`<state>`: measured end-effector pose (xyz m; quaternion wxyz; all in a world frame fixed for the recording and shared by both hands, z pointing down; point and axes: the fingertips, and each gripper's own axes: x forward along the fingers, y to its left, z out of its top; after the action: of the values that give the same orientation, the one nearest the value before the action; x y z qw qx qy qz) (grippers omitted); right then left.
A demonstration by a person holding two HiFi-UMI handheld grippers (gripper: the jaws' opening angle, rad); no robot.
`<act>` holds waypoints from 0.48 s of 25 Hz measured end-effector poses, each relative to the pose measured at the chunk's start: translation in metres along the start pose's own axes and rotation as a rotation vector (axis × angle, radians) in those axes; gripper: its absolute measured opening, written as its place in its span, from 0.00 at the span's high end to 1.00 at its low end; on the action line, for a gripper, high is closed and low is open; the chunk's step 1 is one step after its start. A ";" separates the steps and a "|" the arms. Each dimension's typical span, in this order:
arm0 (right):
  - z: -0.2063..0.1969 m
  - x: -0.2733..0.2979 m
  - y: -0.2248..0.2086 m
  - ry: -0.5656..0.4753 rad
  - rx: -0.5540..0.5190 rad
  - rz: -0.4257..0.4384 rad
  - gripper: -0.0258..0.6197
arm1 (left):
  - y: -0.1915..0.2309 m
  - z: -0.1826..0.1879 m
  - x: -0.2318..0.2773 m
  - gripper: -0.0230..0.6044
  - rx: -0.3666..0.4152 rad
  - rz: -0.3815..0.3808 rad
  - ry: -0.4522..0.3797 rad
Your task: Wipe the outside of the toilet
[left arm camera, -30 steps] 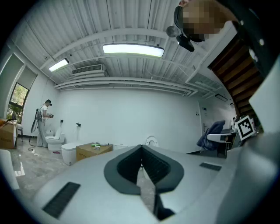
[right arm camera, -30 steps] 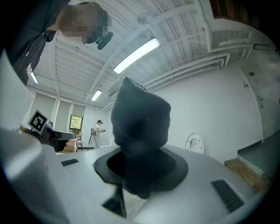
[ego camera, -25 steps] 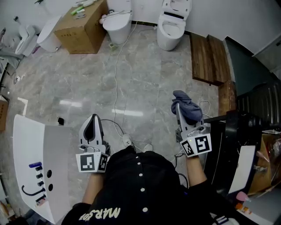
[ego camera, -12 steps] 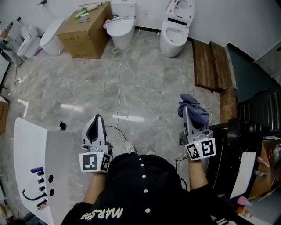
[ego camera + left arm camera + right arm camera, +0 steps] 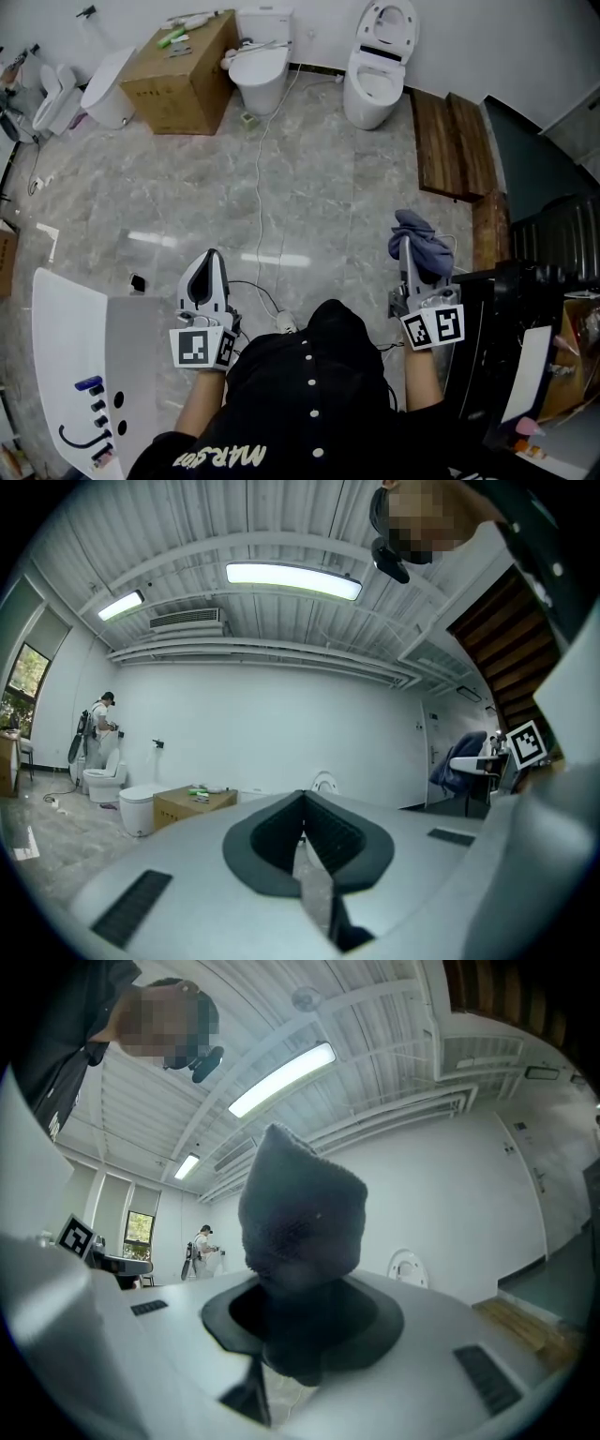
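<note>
Right gripper [image 5: 298, 1354] is clamped on a dark grey cloth [image 5: 300, 1213], bunched up above the jaws. Left gripper [image 5: 302, 834] is pinched closed, nothing held. The open-lidded toilet [image 5: 377, 66] is seen well apart, across the marble floor [image 5: 309, 178], against the far wall.

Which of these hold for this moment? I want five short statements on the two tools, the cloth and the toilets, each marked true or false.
1. The right tool is shut on a dark cloth. True.
2. The left tool grips a sponge. False: its jaws are together with nothing between them.
3. The cloth is touching a toilet. False: the toilets stand well away from it, across the floor.
4. One toilet has its lid raised. True.
5. A cardboard box stands beside the lidded toilet. True.
</note>
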<state>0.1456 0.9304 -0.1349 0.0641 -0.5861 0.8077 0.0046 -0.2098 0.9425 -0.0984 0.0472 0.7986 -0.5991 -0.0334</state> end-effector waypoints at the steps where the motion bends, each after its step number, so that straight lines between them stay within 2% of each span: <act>1: -0.001 0.002 0.000 0.001 -0.001 -0.005 0.78 | 0.004 -0.001 0.003 0.95 -0.004 -0.001 0.005; 8: -0.006 0.035 -0.028 -0.008 -0.007 -0.048 0.78 | 0.013 -0.003 0.044 0.95 -0.011 -0.005 0.005; 12: -0.014 0.070 -0.044 -0.010 0.007 -0.032 0.78 | 0.019 -0.002 0.076 0.95 -0.001 0.014 0.004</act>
<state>0.1647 0.8487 -0.1260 0.0701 -0.5986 0.7979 0.0038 -0.2064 0.8640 -0.0937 0.0491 0.7945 -0.6044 -0.0319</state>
